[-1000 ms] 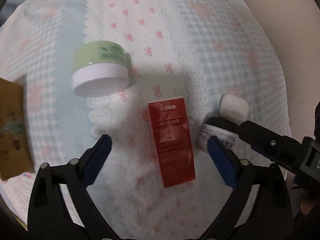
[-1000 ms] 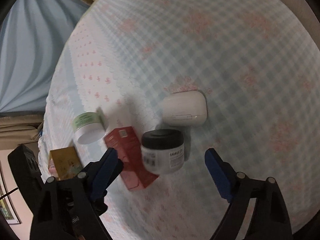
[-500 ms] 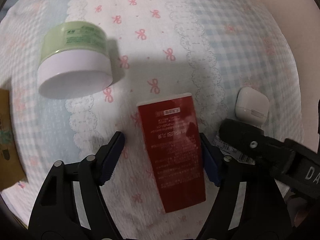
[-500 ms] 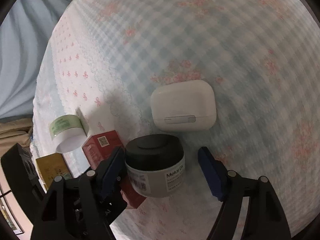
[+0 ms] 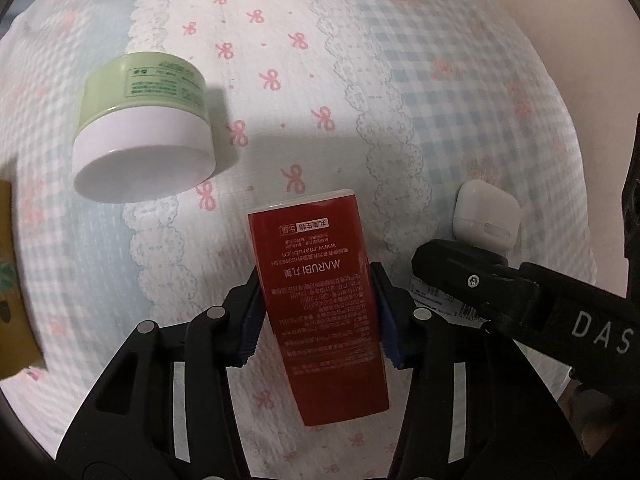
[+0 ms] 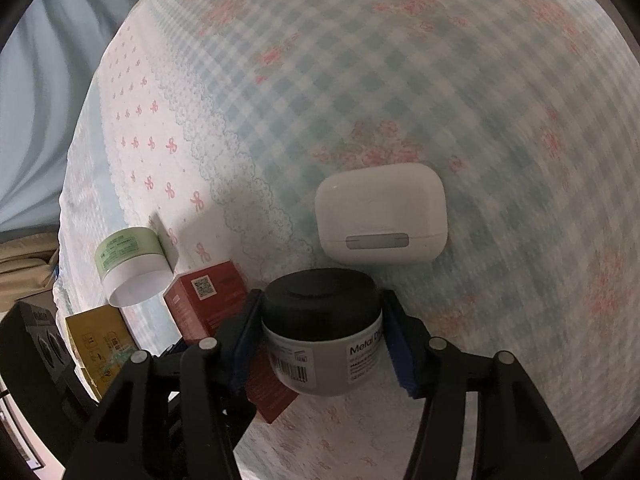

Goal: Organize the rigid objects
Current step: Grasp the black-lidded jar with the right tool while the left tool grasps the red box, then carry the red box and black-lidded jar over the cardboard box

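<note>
With the left gripper (image 5: 316, 312) having just closed onto the red box (image 5: 320, 304) between its pads and the right gripper (image 6: 322, 334) likewise pinching the black-lidded jar (image 6: 320, 330), lift both straight up, squeezing evenly, clear of the white case (image 6: 382, 216) just ahead.

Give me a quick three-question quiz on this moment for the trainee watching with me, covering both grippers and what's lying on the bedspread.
1. True or false: the left gripper is shut on the red box.
2. What does the right gripper clamp?
A. the white earbud case
B. the grey jar with the black lid
C. the green jar
3. Fill in: the green jar lies on its ____, white lid toward the camera.

Key
1. True; the blue pads press both long sides.
2. B; both grippers' jaws have just been closing, each onto its item.
3. side
</note>
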`<state>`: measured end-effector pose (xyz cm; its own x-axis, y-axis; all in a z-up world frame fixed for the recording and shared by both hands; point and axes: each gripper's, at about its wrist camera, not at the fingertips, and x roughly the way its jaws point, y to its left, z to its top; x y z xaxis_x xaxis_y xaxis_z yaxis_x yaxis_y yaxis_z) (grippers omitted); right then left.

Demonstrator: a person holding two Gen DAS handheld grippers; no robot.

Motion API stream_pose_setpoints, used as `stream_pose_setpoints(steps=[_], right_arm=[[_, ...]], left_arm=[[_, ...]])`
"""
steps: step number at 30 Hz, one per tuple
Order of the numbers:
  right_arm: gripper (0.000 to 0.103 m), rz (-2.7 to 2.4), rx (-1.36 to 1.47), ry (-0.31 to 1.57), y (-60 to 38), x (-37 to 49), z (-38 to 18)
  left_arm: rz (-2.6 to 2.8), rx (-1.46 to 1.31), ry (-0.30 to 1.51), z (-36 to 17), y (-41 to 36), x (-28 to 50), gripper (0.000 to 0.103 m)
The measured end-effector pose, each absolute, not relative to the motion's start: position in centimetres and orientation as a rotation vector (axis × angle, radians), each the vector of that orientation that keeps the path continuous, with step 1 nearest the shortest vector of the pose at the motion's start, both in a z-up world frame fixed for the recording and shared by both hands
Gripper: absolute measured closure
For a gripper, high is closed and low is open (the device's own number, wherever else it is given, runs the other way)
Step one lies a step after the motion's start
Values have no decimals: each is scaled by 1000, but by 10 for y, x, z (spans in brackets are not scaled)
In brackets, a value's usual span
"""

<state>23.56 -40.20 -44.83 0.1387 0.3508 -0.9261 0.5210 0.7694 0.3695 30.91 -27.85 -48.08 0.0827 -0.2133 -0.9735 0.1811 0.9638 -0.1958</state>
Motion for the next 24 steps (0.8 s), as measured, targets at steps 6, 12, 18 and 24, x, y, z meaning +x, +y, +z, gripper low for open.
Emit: stream_pose_setpoints(steps=[6, 12, 18, 24], right_arm=[[50, -139, 768, 1455, -406, 229, -445], [50, -136, 763, 1430, -405, 221, -434], [50, -121, 758, 1395, -402, 211, -416], [50, -92, 751, 1327, -394, 195, -376]], left_arm=[[-301, -102, 1446, -473, -255, 307, 62], [-272, -151, 1417, -454, -234, 304, 63], [-266, -184, 1389, -433, -216, 295, 63], [-262, -205, 1312, -385, -207, 279, 63]])
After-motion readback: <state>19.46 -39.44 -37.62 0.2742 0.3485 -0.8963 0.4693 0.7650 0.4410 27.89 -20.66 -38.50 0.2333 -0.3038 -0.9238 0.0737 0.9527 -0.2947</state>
